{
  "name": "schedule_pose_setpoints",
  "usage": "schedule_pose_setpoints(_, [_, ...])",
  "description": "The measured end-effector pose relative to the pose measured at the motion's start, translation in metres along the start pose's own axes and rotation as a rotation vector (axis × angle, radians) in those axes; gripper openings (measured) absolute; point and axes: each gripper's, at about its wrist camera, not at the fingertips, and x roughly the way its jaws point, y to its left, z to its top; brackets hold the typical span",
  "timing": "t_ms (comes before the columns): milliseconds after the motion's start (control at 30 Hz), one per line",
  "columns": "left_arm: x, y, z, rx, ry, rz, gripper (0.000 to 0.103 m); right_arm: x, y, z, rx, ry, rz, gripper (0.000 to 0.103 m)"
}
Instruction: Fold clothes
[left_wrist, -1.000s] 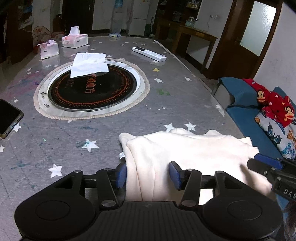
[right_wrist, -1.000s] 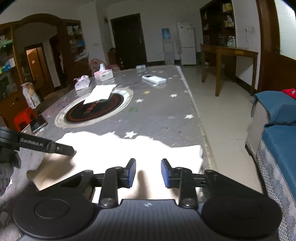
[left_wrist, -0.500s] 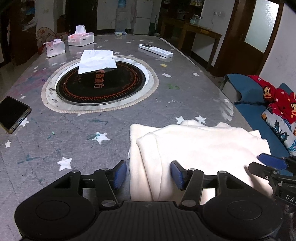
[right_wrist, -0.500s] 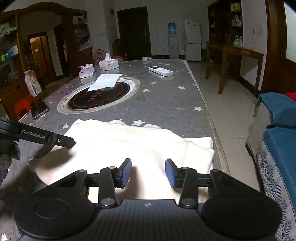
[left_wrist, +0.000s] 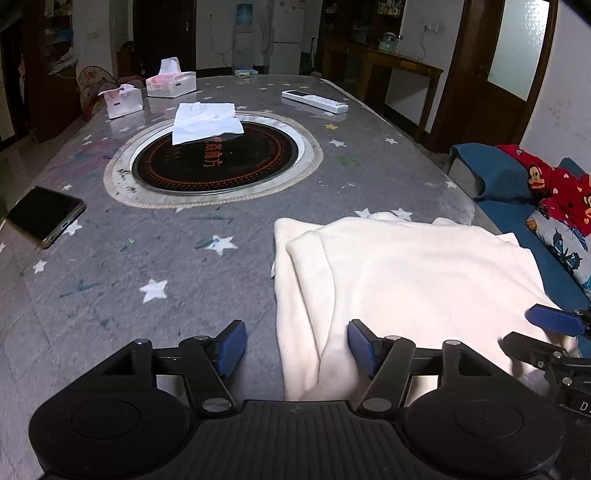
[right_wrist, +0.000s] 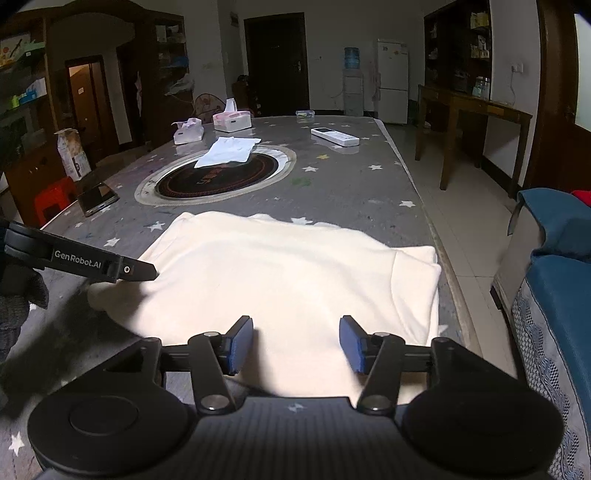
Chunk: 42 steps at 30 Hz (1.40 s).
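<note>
A: Cream garment (left_wrist: 413, 273) lies folded on the near right part of the grey starred table (left_wrist: 184, 266), its right edge close to the table's rim by the blue sofa (left_wrist: 517, 206).

B: And the left gripper (left_wrist: 297, 345)?

A: Jaws wide apart, straddling the garment's left folded edge. The right-hand pad looks to be touching cloth, but the near hem runs under the gripper body, so I can't be sure.

B: Right gripper (right_wrist: 295, 341)?

A: Also spread open, hovering over the garment's near edge, gripping nothing. From the left wrist view only its blue tip pokes in at the frame's right side, the rest cut off.

B: What's farther up the table?

A: A round black hotplate (left_wrist: 218, 158) with a white cloth (left_wrist: 205, 122) draped over its far rim, two tissue boxes (left_wrist: 170, 83), a white remote (left_wrist: 314, 101), a dark phone (left_wrist: 44, 214) at the left edge. The lettering on the hotplate is too small to read.

B: The person?

A: Just a dark sleeve (right_wrist: 14, 295) at the right view's left border.
</note>
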Motion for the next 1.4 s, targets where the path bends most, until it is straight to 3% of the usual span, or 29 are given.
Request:
schedule_pose_setpoints(433, [-0.032,-0.001,-0.023,0.012,-0.054,0.005,0.072,-0.024,0.012,-0.017,0.028,-0.017,-0.004,0.059])
schedule_pose_setpoints(500, [-0.038,-0.003,-0.027,0.021,-0.062,0.006,0.075,-0.029,0.014,-0.02,0.028,-0.022,-0.002,0.067])
schedule_pose_setpoints(633, [-0.05,-0.009,-0.036,0.048,-0.081,0.008,0.08,-0.039,0.019,-0.026,0.037,-0.035,0.013,0.071])
schedule_pose_setpoints(733, [-0.059,-0.012,-0.042,0.059,-0.102,0.01,0.087,-0.045,0.022,-0.031,0.034,-0.039,0.014,0.087])
schedule_pose_setpoints(833, [-0.068,-0.015,-0.047,0.064,-0.121,0.008,0.091,-0.05,0.027,-0.035,0.024,-0.044,0.017,0.089])
schedule_pose_setpoints(1000, [-0.081,-0.021,-0.055,0.085,-0.147,0.006,0.099,-0.06,0.035,-0.042,0.017,-0.054,0.036,0.103])
schedule_pose_setpoints(1400, [-0.096,-0.029,-0.075,0.102,-0.168,0.016,0.103,-0.08,0.041,-0.06,0.051,-0.102,0.023,0.103])
